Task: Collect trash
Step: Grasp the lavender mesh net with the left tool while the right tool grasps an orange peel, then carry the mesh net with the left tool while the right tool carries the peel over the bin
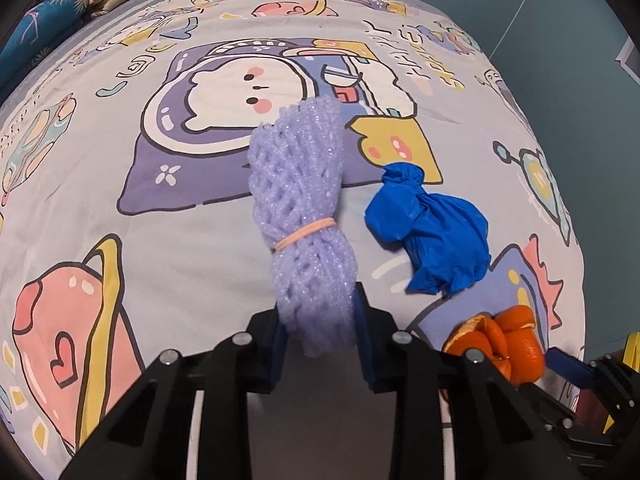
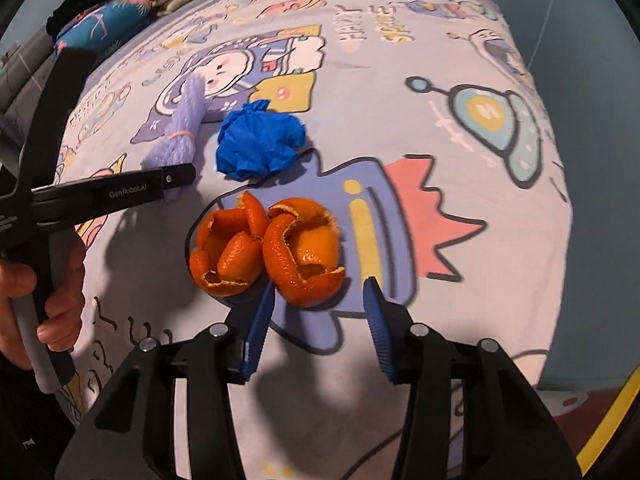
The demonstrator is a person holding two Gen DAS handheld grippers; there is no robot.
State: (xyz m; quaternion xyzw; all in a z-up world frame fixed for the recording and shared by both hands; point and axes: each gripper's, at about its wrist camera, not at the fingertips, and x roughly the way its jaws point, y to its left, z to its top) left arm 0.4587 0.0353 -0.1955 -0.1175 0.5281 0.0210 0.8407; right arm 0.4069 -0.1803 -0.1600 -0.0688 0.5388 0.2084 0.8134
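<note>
A lilac foam fruit net (image 1: pixel 300 200), bound with a rubber band, lies on the cartoon bedsheet (image 1: pixel 180 240). Its near end sits squeezed between the blue pads of my left gripper (image 1: pixel 320 308). In the right wrist view the same net (image 2: pixel 184 124) shows with the left gripper (image 2: pixel 180 180) side-on over it. Curled orange peel (image 2: pixel 272 248) lies just ahead of my right gripper (image 2: pixel 320 284). Its jaws stand open, and the right-hand piece of peel sits at the fingertips with no pad pressing on it. A crumpled blue plastic wad (image 2: pixel 260 144) rests between net and peel.
Folded pillows and a blue floral bolster (image 1: pixel 52 20) lie at the bed's far left corner. The bed's edge drops away on the right to a teal wall (image 1: pixel 580 80). A person's hand (image 2: pixel 24 292) holds the left gripper's handle.
</note>
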